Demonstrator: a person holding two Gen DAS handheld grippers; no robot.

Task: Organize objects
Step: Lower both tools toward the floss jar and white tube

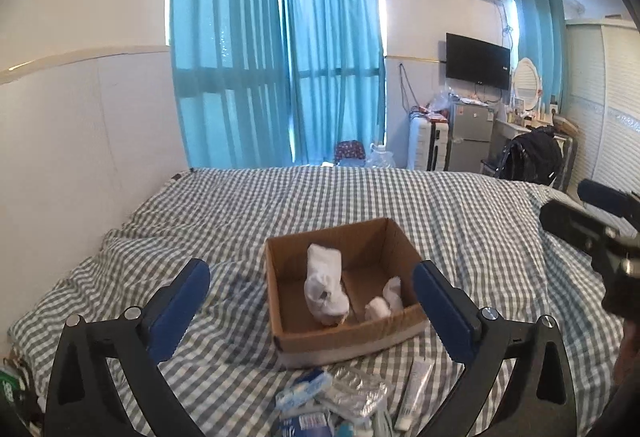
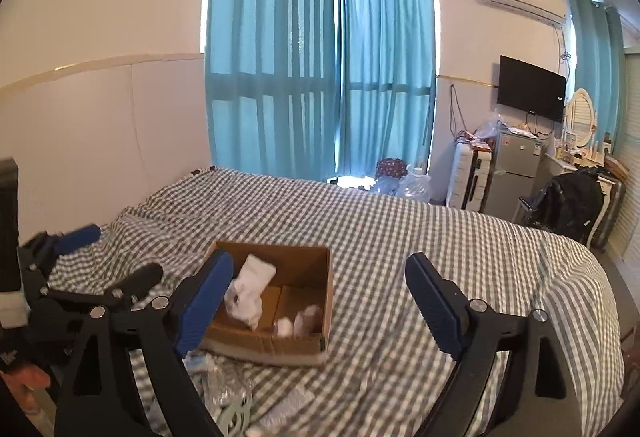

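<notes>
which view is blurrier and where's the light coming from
Right wrist view is softer: the cardboard box and white socks smear. Left wrist view shows the box crisply. In both, backlight glows through the blue curtains, and fisheye bends the walls.

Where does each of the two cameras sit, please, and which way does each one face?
Left wrist: on the left tool, looking across the bed over the cardboard box; own open fingers, right tool at far right.
Right wrist: on the right tool, box lower left; own open fingers, left tool at left.
Shared: box, white socks, curtains, TV.
</notes>
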